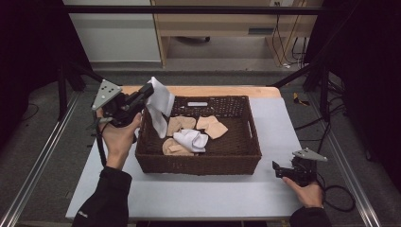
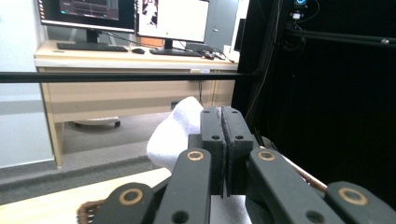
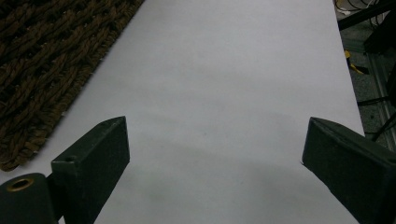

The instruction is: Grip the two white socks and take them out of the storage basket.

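Observation:
In the high view my left gripper (image 1: pixel 147 92) is raised over the left rim of a brown wicker basket (image 1: pixel 198 163), shut on a white sock (image 1: pixel 161 107) that hangs down toward the basket. In the left gripper view my left gripper (image 2: pixel 223 127) has its jaws pressed together, with the white sock (image 2: pixel 173 133) bulging out to their left. Inside the basket lie several beige socks (image 1: pixel 181 124) and another white sock (image 1: pixel 191 140). My right gripper (image 1: pixel 280 171) rests low at the basket's front right. In the right gripper view that gripper (image 3: pixel 215 154) stands open over the bare sheet.
The basket stands on a white sheet (image 1: pixel 189 195) over a wooden table (image 1: pixel 213 90). A strip of the woven basket wall (image 3: pixel 42 56) lies left of the right jaws. Black frame bars and cables ring the table; a desk with monitors (image 2: pixel 126 14) stands beyond.

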Demonstrator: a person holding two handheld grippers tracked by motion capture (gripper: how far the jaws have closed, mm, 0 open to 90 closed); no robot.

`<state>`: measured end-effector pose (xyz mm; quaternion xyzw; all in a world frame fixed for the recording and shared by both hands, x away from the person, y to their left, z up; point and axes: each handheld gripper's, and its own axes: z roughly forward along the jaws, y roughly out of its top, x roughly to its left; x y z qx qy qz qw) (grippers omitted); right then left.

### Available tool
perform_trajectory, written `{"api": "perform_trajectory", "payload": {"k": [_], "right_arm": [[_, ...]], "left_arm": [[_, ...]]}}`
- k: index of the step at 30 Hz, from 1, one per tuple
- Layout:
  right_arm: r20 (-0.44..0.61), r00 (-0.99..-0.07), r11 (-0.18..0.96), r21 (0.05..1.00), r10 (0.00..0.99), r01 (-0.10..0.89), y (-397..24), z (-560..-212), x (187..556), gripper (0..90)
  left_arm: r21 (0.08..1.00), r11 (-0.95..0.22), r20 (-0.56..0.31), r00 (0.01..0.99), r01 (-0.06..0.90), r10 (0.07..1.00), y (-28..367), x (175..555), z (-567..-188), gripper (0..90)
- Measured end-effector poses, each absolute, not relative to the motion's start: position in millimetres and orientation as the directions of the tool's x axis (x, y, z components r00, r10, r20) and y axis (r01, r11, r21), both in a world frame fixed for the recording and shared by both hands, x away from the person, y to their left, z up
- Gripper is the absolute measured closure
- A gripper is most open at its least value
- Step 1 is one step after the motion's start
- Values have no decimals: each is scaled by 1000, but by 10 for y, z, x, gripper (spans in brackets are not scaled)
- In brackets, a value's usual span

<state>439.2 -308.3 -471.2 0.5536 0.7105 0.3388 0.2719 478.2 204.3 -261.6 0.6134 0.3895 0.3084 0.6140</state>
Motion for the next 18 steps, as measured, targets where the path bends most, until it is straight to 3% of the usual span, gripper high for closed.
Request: {"api": "perform_trajectory", "payload": {"k": [18], "right_arm": [[-13, -236, 158, 779, 972, 607, -3083, -4714, 4396, 77]], "left_arm": [[990, 109, -138, 400, 94, 906, 2857, 4566, -2612, 882]]}}
